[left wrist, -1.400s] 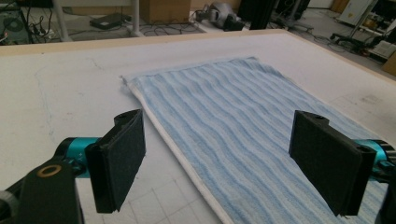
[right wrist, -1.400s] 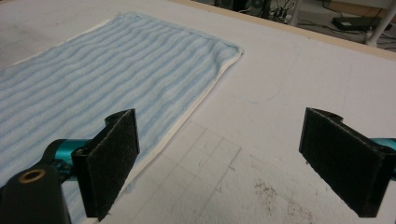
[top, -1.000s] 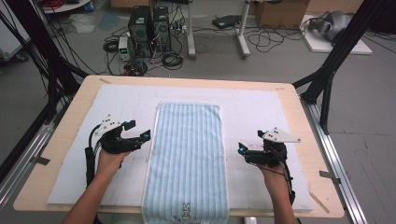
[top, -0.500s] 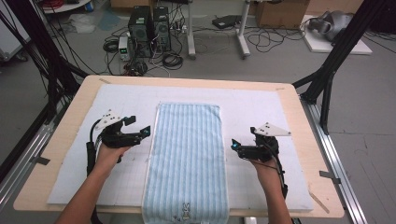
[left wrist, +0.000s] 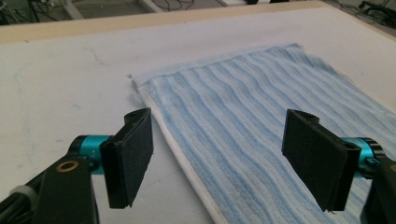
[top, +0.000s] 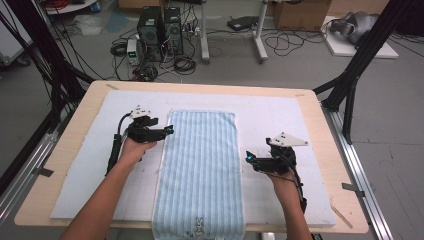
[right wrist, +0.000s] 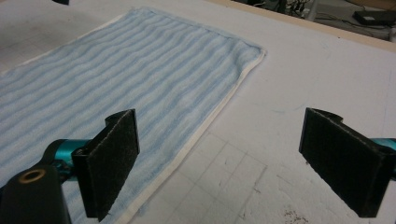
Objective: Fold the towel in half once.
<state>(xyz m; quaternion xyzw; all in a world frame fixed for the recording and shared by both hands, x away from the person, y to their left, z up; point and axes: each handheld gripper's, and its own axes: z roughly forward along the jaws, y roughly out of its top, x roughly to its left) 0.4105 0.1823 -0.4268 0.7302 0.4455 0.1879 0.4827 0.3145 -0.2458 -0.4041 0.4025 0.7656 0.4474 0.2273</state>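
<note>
Your towel (top: 200, 172) lies flat mid-table, long axis running away from you, between 2 wide-open, empty grippers: left (top: 169, 131) at its left hem, right (top: 248, 159) just off its right hem.

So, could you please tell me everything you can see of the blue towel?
The towel is pale blue terry with lengthwise stripes and a white hem. It lies flat and spread out on the white mat, its near end overhanging the table edge and bearing a small rabbit motif. The left gripper and right gripper sit open at its long edges, not gripping it.
</note>
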